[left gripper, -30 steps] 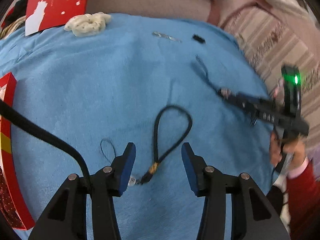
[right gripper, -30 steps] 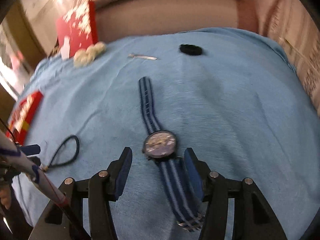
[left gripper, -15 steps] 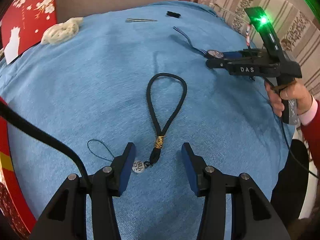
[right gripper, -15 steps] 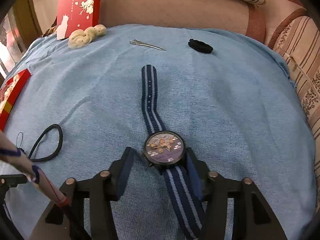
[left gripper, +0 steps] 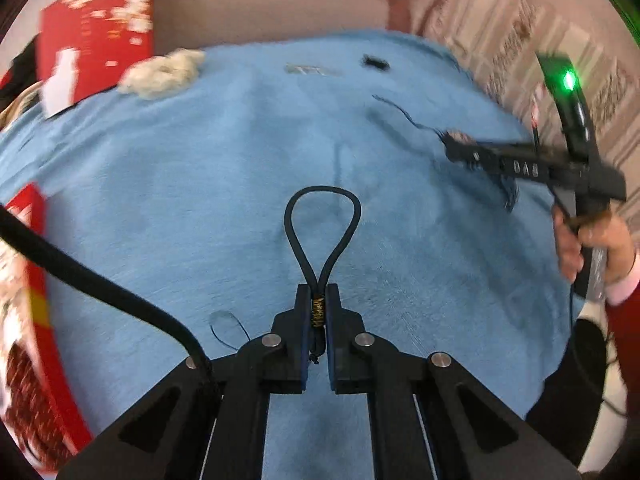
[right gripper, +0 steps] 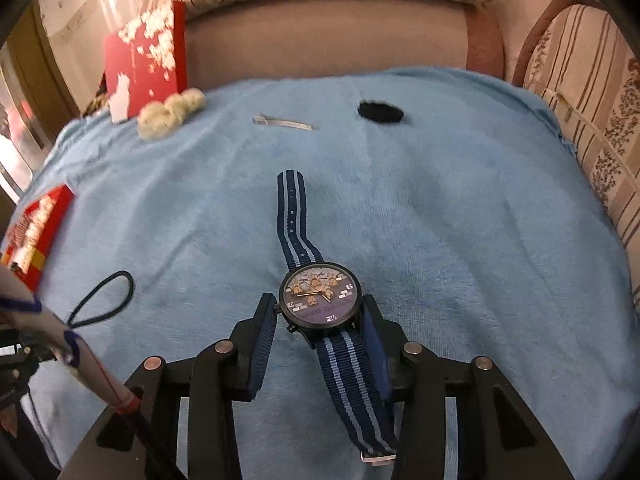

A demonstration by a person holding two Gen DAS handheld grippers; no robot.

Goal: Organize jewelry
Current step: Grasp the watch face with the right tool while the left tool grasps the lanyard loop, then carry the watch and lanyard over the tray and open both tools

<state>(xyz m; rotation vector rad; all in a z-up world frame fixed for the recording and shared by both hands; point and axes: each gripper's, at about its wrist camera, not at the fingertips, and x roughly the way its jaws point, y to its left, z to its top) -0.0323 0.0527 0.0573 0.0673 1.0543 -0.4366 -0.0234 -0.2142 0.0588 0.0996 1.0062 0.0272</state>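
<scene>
My left gripper [left gripper: 318, 312] is shut on the gold-wrapped neck of a black cord bracelet [left gripper: 320, 236], whose loop lies ahead on the blue cloth [left gripper: 200, 184]. The bracelet also shows in the right wrist view [right gripper: 102, 298]. My right gripper [right gripper: 318, 316] is open with a finger on each side of a watch [right gripper: 320, 300] with a purple dial and a navy striped strap. The right gripper also shows in the left wrist view [left gripper: 460, 148], at the right.
A red box [left gripper: 24, 304] stands at the left edge, a red card [right gripper: 148, 56] at the back left. A cream scrunchie [right gripper: 172, 112], a silver hair clip [right gripper: 282, 122] and a black hair tie [right gripper: 378, 112] lie at the back. A striped sofa surrounds the cloth.
My left gripper moved forward and shut on the bracelet's gold-wrapped neck. My right gripper moved forward so the watch face sits between its fingers.
</scene>
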